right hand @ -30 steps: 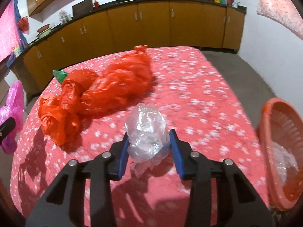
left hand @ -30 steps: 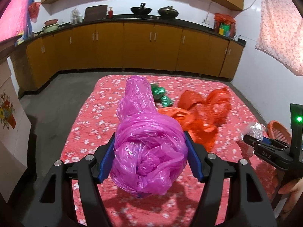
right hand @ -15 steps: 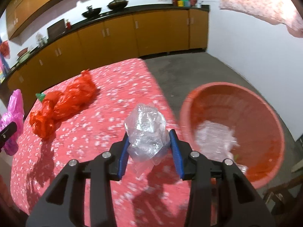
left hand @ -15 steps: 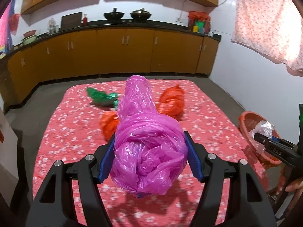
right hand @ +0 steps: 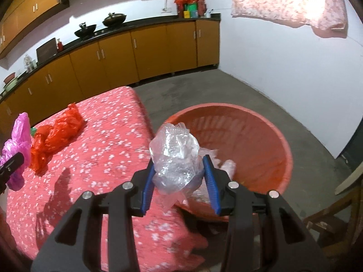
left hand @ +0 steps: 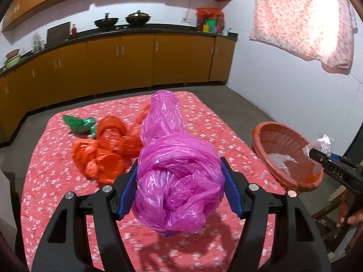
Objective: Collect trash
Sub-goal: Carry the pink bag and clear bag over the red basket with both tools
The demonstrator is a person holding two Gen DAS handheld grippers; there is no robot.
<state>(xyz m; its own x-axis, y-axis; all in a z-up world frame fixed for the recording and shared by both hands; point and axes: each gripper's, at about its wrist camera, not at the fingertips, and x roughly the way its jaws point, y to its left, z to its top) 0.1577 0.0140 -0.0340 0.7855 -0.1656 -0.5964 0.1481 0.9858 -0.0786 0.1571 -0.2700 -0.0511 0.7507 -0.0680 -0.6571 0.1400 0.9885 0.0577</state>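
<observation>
My left gripper [left hand: 180, 187] is shut on a bunched pink plastic bag [left hand: 177, 181], held above the red flowered table [left hand: 56, 181]. My right gripper [right hand: 179, 181] is shut on a crumpled clear plastic bag [right hand: 174, 156], which hangs at the near rim of the orange basket [right hand: 261, 140] beside the table's right edge. Clear plastic lies inside the basket [left hand: 292, 149]. Orange plastic bags [left hand: 106, 149] and a green wrapper [left hand: 79, 123] rest on the table. In the left wrist view the right gripper [left hand: 317, 153] shows at the far right with the clear bag [left hand: 322, 142].
Wooden cabinets [left hand: 136, 61] with a dark counter run along the back wall, with pans on top. Grey concrete floor [right hand: 226, 90] surrounds the table. A wooden chair [right hand: 335, 222] stands under the basket. A pink cloth [left hand: 306, 18] hangs at upper right.
Both grippers have swung to the right with their bags. The right gripper went from over the table to the basket's rim. The basket now shows larger in both views.
</observation>
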